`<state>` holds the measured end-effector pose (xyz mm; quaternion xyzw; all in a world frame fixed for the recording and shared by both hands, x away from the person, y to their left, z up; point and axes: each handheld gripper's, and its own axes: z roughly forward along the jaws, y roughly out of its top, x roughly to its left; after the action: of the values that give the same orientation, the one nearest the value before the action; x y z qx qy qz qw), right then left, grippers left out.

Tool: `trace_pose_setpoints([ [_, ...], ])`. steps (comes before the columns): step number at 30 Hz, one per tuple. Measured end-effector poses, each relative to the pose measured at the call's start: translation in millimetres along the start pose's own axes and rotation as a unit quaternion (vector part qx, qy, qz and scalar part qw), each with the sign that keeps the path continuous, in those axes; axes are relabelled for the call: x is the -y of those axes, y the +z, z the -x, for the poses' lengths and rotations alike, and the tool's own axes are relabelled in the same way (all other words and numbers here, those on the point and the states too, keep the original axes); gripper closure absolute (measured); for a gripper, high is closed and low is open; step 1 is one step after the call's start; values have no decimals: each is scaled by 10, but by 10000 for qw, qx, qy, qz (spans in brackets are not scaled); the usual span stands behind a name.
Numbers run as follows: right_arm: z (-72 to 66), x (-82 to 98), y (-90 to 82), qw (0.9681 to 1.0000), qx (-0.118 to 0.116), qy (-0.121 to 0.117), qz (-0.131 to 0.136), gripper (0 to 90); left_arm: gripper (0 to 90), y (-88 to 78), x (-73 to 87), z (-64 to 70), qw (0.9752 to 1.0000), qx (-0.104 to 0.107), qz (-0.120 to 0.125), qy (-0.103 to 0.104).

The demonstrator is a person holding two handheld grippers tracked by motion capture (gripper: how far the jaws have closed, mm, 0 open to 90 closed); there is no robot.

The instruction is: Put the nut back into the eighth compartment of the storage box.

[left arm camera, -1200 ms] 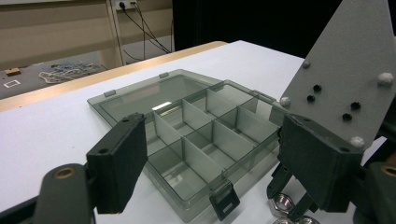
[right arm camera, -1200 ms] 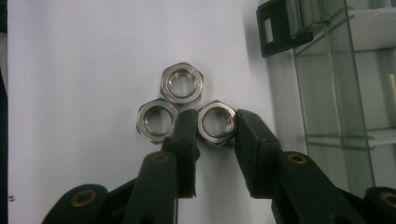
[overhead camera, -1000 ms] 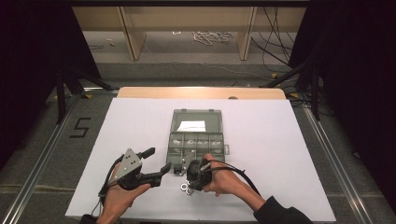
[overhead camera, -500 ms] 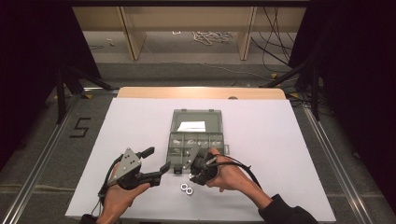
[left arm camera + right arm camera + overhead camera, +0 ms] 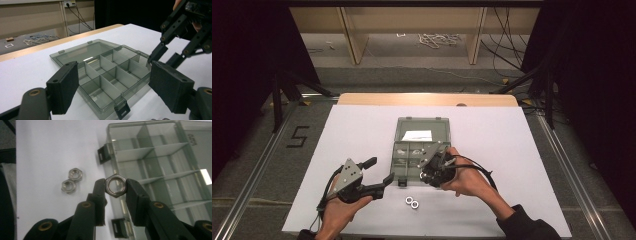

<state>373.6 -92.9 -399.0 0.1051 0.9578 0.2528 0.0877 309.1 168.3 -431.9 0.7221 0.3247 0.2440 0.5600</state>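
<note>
Now, for writing: a large black "5" (image 5: pixel 298 136) is marked on the floor off the left edge of the tabletop (image 5: pixel 522 150), and your right gripper view catches small embossed characters on the lid of the organizer box (image 5: pixel 421 152), too blurred to read. A white label lies under that lid and I cannot read it either.

Your right gripper (image 5: pixel 116 187) is closed down on a steel hex nut (image 5: pixel 115 185), pinched flat-to-flat between the jaw tips, just over the box's near edge. Two more hex nuts (image 5: pixel 412 202) lie touching each other on the tabletop, between the box and the near edge.

Your left gripper (image 5: pixel 381 175) hangs wide open with nothing between its jaws, aimed at the box from the near-left.

Since a second ago, your right gripper has lifted from beside the loose nuts and moved toward the box; half a second ago it was partway there. Your left gripper has stayed put.
</note>
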Motion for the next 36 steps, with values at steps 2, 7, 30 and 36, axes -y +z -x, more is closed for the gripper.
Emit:
trace_pose_setpoints([
  [2,45,22,-30,9999,92,40,39,704,229,-2,0,3,10000,-1,3,-23],
  [7,145,82,-85,9996,228,152,68,704,228,-2,-1,3,10000,3,7,-10],
  [30,447,382,-27,9961,512,623,-354,704,228,1,-5,2,10000,-1,26,11],
  [36,452,410,54,9952,525,641,-517,704,228,1,-6,-4,10000,15,5,68],
])
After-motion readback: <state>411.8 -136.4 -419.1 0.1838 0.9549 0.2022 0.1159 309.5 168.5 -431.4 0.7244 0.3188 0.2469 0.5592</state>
